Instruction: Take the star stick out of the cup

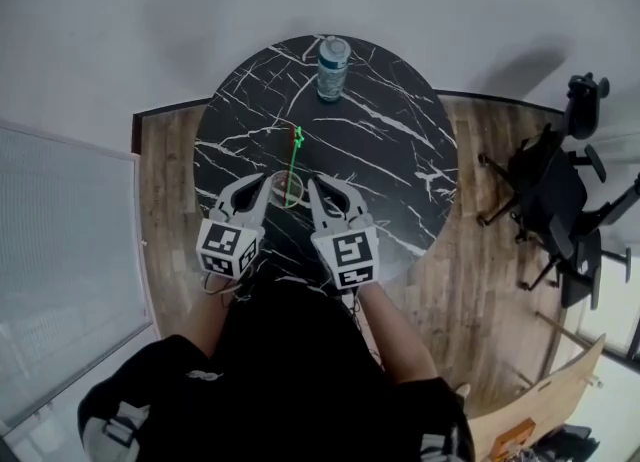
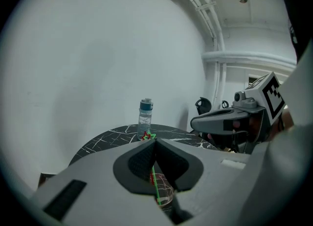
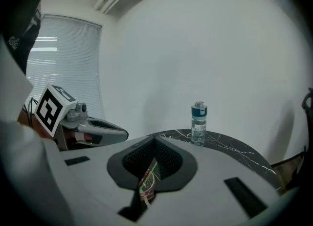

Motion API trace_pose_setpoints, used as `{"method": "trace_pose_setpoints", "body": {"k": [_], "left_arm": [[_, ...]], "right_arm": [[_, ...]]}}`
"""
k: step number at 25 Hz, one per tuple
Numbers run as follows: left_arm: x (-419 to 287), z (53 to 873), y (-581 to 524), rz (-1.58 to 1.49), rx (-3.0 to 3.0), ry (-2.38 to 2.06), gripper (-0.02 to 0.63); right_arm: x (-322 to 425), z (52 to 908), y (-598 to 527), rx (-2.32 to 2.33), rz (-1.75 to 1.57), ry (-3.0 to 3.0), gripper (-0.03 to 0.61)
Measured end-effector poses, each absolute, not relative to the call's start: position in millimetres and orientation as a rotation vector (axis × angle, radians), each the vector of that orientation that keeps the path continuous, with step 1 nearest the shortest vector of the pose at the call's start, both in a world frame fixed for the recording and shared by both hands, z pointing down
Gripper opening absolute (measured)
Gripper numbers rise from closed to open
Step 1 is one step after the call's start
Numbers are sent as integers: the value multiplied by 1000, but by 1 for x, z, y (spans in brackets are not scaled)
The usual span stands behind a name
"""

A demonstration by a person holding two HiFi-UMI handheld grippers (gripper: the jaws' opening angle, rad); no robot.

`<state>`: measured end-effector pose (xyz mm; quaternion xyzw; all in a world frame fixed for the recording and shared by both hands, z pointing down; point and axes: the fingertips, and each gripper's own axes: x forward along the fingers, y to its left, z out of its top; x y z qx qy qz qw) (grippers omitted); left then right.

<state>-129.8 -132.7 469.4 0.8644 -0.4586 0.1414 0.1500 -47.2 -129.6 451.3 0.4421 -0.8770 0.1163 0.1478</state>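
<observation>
Both your claws are closed with nothing in them. The left claw [image 2: 155, 142] has its tips pressed together at the front. All you get through the hole behind the tips is a peek at the stuff on the table. Same deal with the right claw [image 3: 155, 141]: tips meeting, pads bare, no grip on anything. From the head view they sit side by side over the near edge of the table, both angled a bit down and pointing away from you.

Going big to small: wood floor [image 1: 165, 200] around everything, then the round black marble table [image 1: 400, 150] with white veins. Off to your right on the floor is a black chair [image 1: 555, 200], well apart from the table. On the far side of the tabletop a clear bottle [image 1: 332, 68] with a blue cap stands upright, nowhere near your claws.

The cup [image 1: 287, 190] is a small clear one, upright, right between the two claw tips in the head view. Left claw is just beside it on one side, right claw just beside it on the other. Honestly can't tell from that angle if either tip is touching the cup's rim or just close to it.

The stick [image 1: 292, 162] is in the cup. It's thin and green, with the bottom end down inside and the red star end poking up well above the rim, leaning off toward the bottle.
</observation>
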Motion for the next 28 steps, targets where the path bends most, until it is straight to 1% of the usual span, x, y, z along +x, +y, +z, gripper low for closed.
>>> {"method": "trace_pose_setpoints", "body": {"k": [17,23,24,25,26,28], "left_arm": [[-138,513,-185,477,2486,-1150,-2],[-137,519,-196,492,2499,-1103,-2],[-138,520,-197,498,2498,-1095,-2],[-139,522,-198,504,2497,-1091,-2],[-140,524,-199,510,2496,-1089,-2],[-143,527,-203,512,2494,-1091,-2]], "right_arm": [[-58,498,-193,1310,474,-2423,-3],[-59,517,-206,1268,647,-2486,-2],[-60,519,-207,1252,680,-2497,7],[-60,522,-209,1235,704,-2505,56],[-61,524,-211,1219,718,-2509,83],[-62,527,-215,1200,727,-2512,81]]}}
